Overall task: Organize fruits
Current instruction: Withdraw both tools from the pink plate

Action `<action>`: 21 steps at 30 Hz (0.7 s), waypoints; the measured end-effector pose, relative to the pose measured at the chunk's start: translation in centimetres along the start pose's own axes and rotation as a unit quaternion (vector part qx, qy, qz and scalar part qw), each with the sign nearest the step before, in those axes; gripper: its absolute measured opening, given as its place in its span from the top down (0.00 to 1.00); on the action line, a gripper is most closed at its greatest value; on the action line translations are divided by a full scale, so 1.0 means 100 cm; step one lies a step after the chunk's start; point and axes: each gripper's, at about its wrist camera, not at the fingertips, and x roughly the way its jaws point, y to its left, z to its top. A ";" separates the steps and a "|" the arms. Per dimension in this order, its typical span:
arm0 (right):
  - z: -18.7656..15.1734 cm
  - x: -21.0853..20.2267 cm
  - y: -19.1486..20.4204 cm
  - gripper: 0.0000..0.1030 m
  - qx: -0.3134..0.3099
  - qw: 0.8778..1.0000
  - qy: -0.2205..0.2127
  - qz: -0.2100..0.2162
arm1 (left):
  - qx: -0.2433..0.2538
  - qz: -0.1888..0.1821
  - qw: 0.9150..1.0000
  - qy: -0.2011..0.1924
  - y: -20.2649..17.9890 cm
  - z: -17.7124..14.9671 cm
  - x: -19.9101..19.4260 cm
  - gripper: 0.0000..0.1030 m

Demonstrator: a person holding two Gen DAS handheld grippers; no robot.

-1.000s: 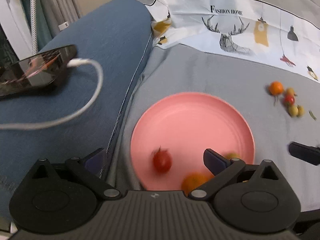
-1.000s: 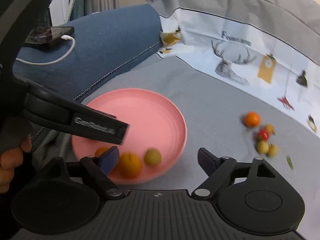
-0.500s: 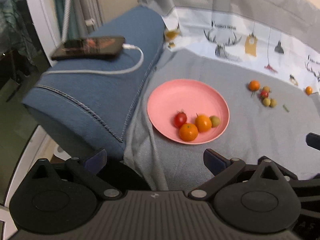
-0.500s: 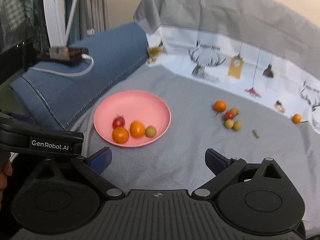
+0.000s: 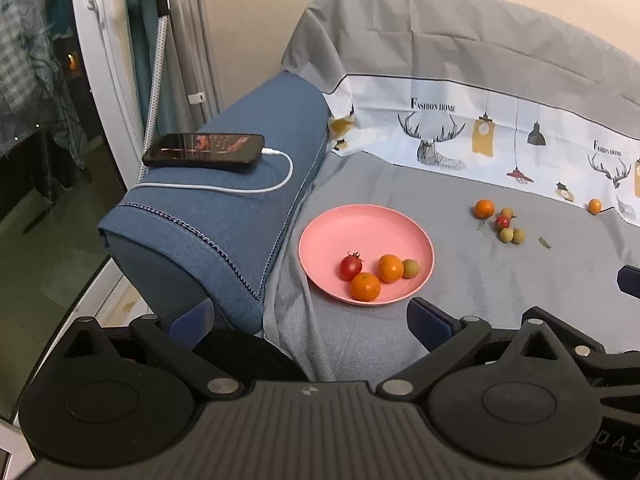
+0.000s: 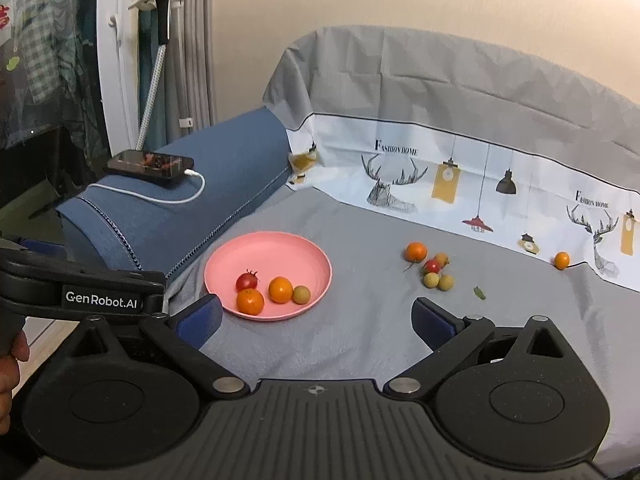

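Note:
A pink plate [image 5: 360,228] [image 6: 276,252] lies on the grey sofa cover and holds a red tomato [image 5: 351,266] [image 6: 247,281], two oranges [image 5: 365,286] [image 6: 280,289] and a small longan [image 5: 410,269] [image 6: 301,294]. To its right sits a loose cluster: an orange [image 5: 484,208] [image 6: 415,251], a tomato [image 6: 431,266] and longans [image 6: 438,281]. A lone orange [image 6: 562,260] rests by the patterned cloth. My left gripper [image 5: 310,322] and right gripper [image 6: 316,320] hover open and empty, short of the plate.
A phone [image 5: 204,149] on a white charging cable rests on the blue armrest [image 5: 224,216] left of the plate. A green leaf scrap [image 6: 479,292] lies right of the cluster. The left gripper's body [image 6: 80,292] and a hand [image 6: 10,364] fill the right wrist view's left edge.
Both grippers have drawn back and up from the plate, so it looks smaller and farther. The tomato that was blurred on the plate now lies still. The right jaws have widened a little.

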 end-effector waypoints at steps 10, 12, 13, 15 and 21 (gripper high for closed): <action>-0.001 -0.014 0.003 0.02 0.005 1.000 -0.015 0.000 | 0.002 0.003 1.000 -0.011 -0.002 -0.003 -0.012 0.00; -0.002 -0.015 0.002 0.02 0.005 1.000 -0.016 -0.001 | 0.003 0.003 1.000 -0.013 -0.002 -0.003 -0.013 0.00; -0.002 -0.015 0.003 0.02 0.005 1.000 -0.017 -0.001 | 0.003 0.003 1.000 -0.013 -0.002 -0.003 -0.013 0.00; -0.002 -0.015 0.003 0.02 0.004 1.000 -0.017 -0.002 | 0.003 0.002 1.000 -0.012 -0.002 -0.003 -0.013 0.00; -0.002 -0.015 0.003 0.02 0.005 1.000 -0.014 -0.003 | 0.005 0.001 1.000 -0.009 -0.002 -0.003 -0.011 0.00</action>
